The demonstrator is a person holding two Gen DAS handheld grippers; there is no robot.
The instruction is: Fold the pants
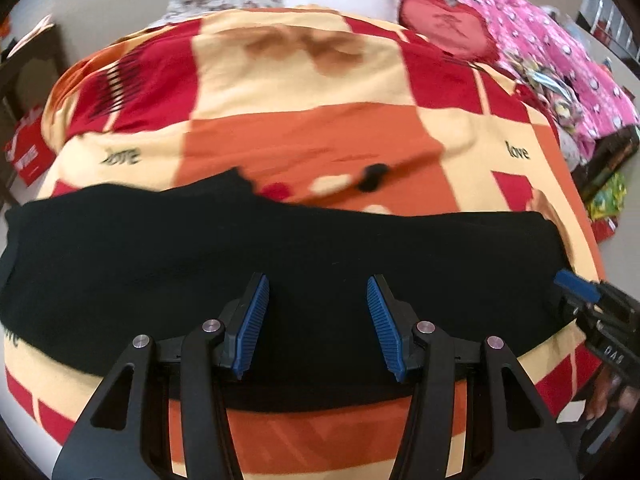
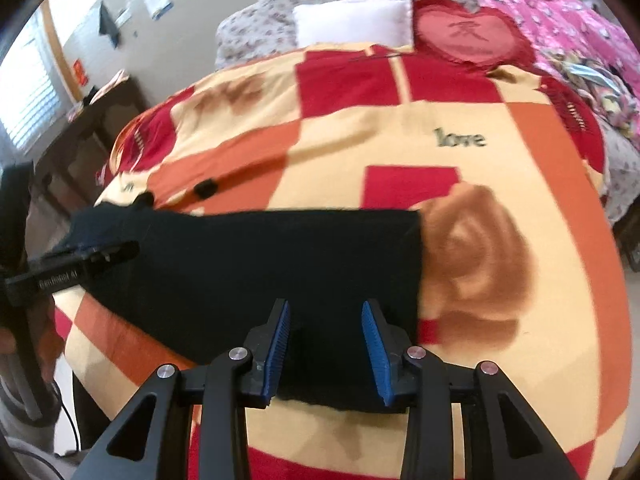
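- Black pants (image 1: 280, 264): laid flat across the near part of the bed as a long dark band running left to right, on top of the blanket; the right end (image 2: 400, 248) ends in a straight edge beside a brown rose print.
- Left gripper (image 1: 318, 320): jaws set wide apart, blue pads (image 1: 252, 332) over the near edge of the pants, nothing between them; whether they touch the cloth cannot be told. Also seen side-on at the left of the right wrist view (image 2: 92, 256), over the left end of the pants.
- Right gripper (image 2: 324, 344): jaws wide apart, nothing clamped, poised over the near right part of the pants. Its blue tip shows at the right rim of the left wrist view (image 1: 576, 284).
- Blanket (image 1: 320, 92): red, orange and cream checks, printed "love".
- White pillow (image 2: 352, 24): at the head of the bed.
- Red heart cushion (image 2: 468, 36): just right of the pillow.
- Pink bedding (image 1: 560, 48): far right.
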